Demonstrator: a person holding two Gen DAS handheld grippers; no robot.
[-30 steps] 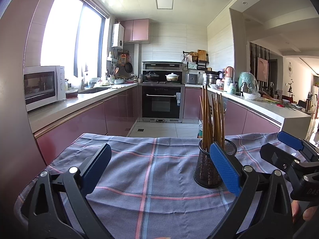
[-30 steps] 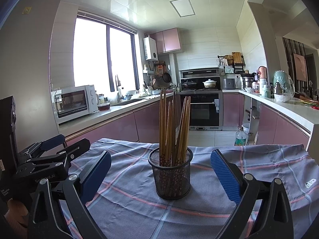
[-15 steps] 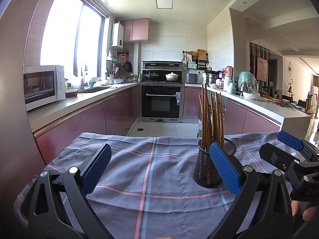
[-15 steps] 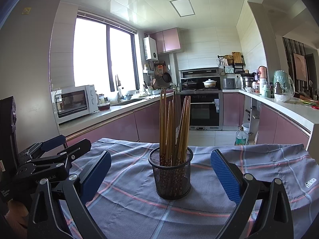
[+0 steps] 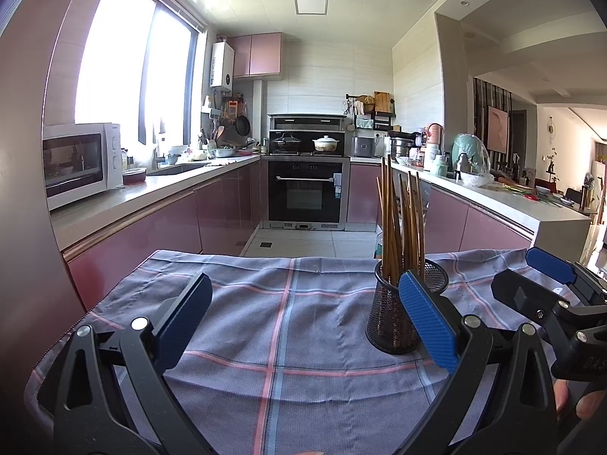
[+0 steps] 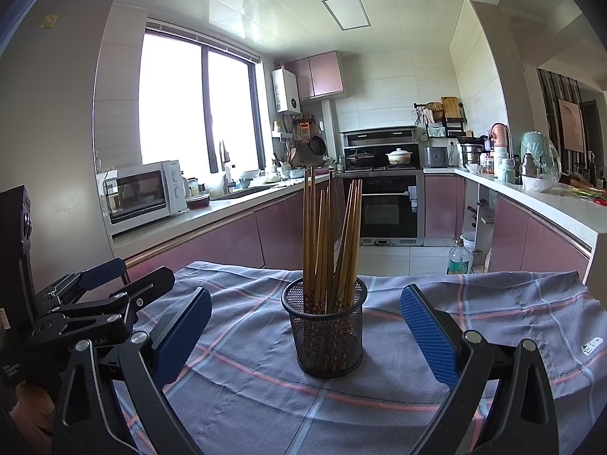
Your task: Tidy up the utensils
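Both claws, left [image 5: 303,320] and right [image 6: 305,326], gape empty near the mesh holder [image 6: 324,331]; chopsticks [image 6: 330,242] look light, stiff, slick, so pinch mid-shaft above the rim.

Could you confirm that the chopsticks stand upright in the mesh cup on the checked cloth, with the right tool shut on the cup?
Not quite: the right tool is open, its blue pads wide on either side of the cup and not touching it, as the right wrist view shows. The chopsticks do stand in the cup on the checked cloth.
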